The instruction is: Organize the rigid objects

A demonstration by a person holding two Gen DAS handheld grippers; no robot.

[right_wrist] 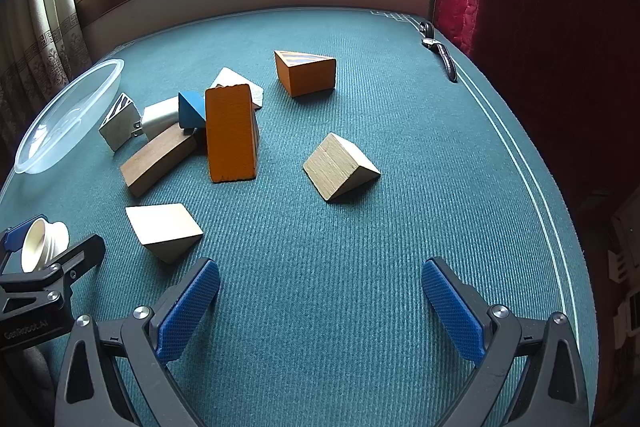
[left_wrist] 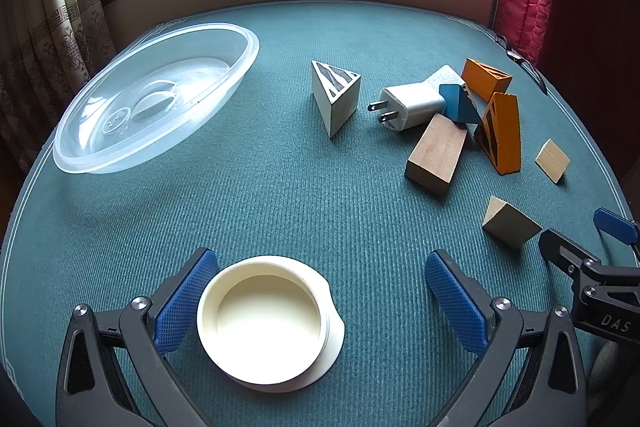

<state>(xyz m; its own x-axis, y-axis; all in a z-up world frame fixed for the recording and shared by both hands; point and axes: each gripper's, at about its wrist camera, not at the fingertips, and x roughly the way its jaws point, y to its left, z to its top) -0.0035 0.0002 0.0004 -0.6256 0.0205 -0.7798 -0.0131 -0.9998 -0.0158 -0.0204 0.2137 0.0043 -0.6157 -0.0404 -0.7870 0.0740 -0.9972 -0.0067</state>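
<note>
Left gripper [left_wrist: 320,303]: jaws spread wide over green cloth [left_wrist: 280,187], cream cup [left_wrist: 266,319] between them, beside the left pad, not pinched.
Clear bowl [left_wrist: 156,99]: far left, empty.
Striped prism [left_wrist: 335,97]: centre, standing apart.
Charger plug [left_wrist: 412,105]: right of it, in a heap with blue wedge [left_wrist: 458,103], brown block [left_wrist: 436,155], orange blocks [left_wrist: 502,133].
Right gripper [right_wrist: 320,307]: jaws spread, nothing between; pale wedge [right_wrist: 164,229] near left.

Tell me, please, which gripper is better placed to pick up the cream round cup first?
The left gripper. The cream cup already sits between its open jaws, close to its left finger. The right gripper is open over bare green table, and the cup lies far to its left.
</note>
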